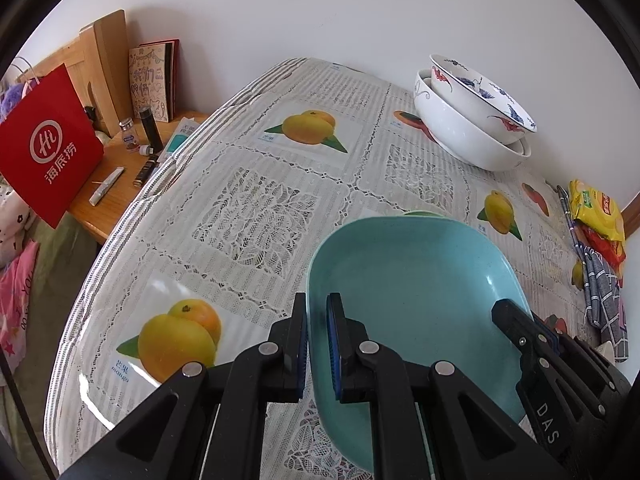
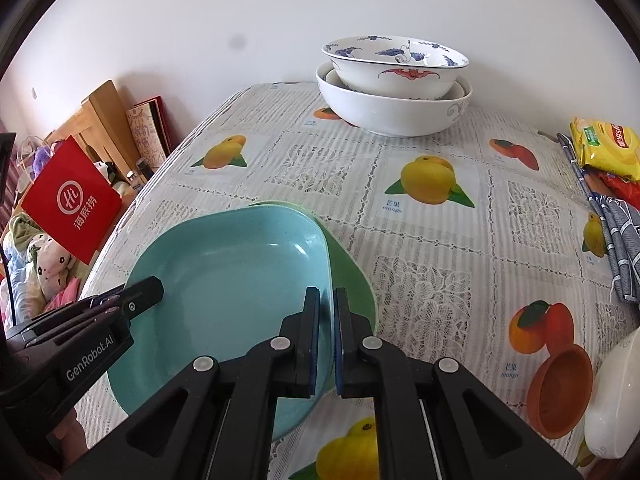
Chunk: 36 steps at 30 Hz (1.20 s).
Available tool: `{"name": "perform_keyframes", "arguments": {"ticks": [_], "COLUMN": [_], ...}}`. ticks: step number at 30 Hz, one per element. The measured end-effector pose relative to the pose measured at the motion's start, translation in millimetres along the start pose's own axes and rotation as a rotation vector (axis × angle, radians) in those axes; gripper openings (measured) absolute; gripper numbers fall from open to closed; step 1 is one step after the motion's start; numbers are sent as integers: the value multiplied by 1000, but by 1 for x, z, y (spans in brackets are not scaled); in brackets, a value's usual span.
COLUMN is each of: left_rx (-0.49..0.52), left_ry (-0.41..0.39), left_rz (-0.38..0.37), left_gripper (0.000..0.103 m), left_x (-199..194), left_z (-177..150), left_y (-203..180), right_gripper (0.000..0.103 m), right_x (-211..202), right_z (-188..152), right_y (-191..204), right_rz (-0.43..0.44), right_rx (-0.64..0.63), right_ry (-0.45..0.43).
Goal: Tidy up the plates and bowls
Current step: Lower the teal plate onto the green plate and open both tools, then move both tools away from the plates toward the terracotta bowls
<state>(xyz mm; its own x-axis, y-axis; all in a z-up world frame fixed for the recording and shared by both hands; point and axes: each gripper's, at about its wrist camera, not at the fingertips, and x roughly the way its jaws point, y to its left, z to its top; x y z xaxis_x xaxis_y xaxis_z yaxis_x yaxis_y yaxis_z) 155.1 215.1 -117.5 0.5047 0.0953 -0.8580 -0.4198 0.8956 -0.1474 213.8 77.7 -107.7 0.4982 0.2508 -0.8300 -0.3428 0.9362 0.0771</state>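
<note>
Step in hand: stacking. The left gripper [image 1: 318,344] and right gripper [image 2: 327,340] each have narrow jaws clamped on opposite rims of the shallow, glossy, rounded-square turquoise plastic plate [image 2: 236,276]. It sits tilted over a pale green plate [image 2: 352,280] on the tabletop [image 2: 432,240]. Next move, likely: lower level, then release. The stacked white porcelain bowls [image 2: 394,92] stand well apart.
</note>
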Motion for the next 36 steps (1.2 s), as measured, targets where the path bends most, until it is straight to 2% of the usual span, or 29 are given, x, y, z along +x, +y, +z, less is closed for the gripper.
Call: {"name": "perform_keyframes", "arguments": {"ticks": [6,15,18,20,22,27,30,34,36], "left_rx": [17,15,16,18,19,24,23,19,21], "left_ry": [-11,1,16,16,18,20,20,16,13], "left_rz": [23,11,6,-12,-13,-12,-19,-24,-22], "left_gripper": [10,11,11,16,17,18,18,26,26], "left_x": [3,4,5,4,2,-3,-7,-12,-12], "left_z": [2,4,3,1,-1,-5,-8,-13,-15], "left_y": [-5,-4,-4,-4,-5,-7,-7,-10,-13], "right_gripper": [9,15,23,25,29,31,36,36,36], "right_x": [11,15,10,7,2,-13,-22,-28,-32], "right_z": [9,13,14,13,11,5,-3,-16,-23], "right_y": [-3,-4,-4,-4,-5,-10,-17,-24,-25], "right_rz": [7,24,31,26,24,9,12,17,16], "right_rx": [-22,-22,-21,-22,-21,-7,13,34,37], "right_ry": [2,-15,-29,-35,-42,-51,-45,-28,-32]}}
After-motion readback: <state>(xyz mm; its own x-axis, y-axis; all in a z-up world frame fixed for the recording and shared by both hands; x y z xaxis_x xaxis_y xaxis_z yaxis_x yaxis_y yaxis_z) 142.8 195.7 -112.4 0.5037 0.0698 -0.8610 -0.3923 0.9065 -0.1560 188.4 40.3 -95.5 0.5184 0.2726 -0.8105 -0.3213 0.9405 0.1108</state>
